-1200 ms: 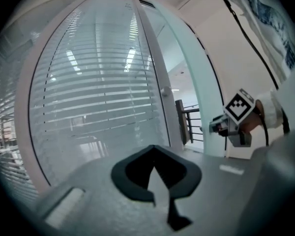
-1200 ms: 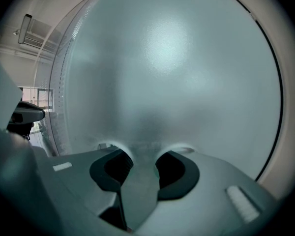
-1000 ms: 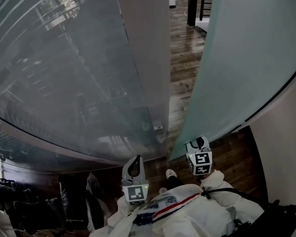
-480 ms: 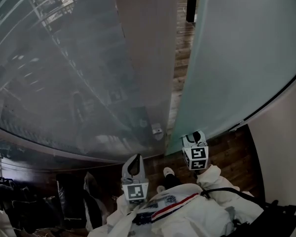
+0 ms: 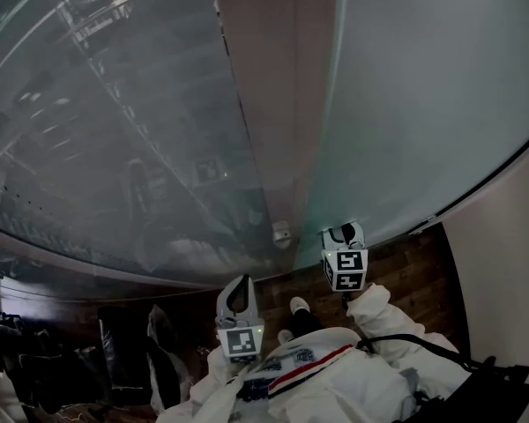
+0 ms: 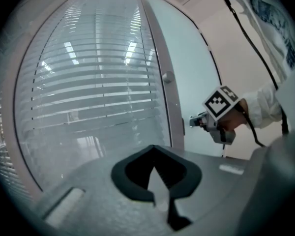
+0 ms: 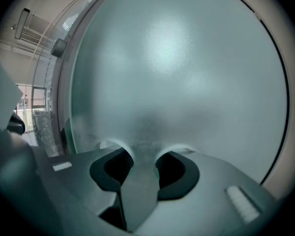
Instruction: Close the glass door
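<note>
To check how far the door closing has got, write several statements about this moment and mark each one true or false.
1. The right gripper is up at the face of the frosted glass door. True.
2. The left gripper pushes on the door too. False: it is held apart from the door, in front of the glass panel.
3. The door stands wide open. False: its edge is right beside the frame post.
4. The right gripper's jaws are apart, with nothing clamped between them. True.
5. Blinds show behind the glass panel. True.
</note>
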Motion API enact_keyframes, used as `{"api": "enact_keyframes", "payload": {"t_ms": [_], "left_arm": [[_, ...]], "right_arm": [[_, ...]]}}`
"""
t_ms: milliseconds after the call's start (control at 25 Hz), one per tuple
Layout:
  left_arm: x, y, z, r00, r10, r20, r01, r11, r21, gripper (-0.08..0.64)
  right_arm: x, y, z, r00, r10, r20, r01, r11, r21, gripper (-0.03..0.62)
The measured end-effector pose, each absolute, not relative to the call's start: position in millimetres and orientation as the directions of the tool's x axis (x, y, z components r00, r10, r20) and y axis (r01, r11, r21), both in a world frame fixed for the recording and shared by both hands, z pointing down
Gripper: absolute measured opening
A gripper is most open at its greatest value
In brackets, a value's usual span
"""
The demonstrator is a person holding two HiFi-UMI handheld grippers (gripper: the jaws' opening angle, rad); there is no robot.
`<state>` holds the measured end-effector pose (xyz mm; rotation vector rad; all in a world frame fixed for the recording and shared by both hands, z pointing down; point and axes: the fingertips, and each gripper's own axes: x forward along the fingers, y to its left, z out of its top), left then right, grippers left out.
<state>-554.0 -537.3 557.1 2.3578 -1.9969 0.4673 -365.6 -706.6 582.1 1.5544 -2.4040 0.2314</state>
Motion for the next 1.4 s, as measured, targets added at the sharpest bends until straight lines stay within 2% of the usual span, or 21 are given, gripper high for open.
{"api": "enact_keyframes", "payload": {"t_ms": [280,760,1160,1400], "left_arm": [[-552.4,-536.8,547.7,0.131,-0.962,0.241,-0.974,-0.170,-0.149,0.002],[-548.9,-539.5,551.1,0.130,-0.964,0.233,-0.970,-0.172,-0.170,0.002],[-546.7,-523.3,560.9,0.116,-0.955,0.272,-0.965,-0.173,-0.195,0.002],[-548.3,-510.0,565.2,0.103,-0.957,0.270,-0.971,-0.156,-0.183,0.002]], "right_arm": [[-369.8,-718.7,578.2,-0.379,-0.874,0.305,-0.915,0.402,0.014,0.138],[-375.2,-721.7,576.3,-0.386,-0.875,0.291,-0.912,0.409,0.019,0.138],[-373.5,-721.9,581.0,-0.383,-0.878,0.285,-0.912,0.408,0.031,0.138],[-376.6,-721.5,573.7,-0.379,-0.892,0.247,-0.918,0.395,0.019,0.138]]}}
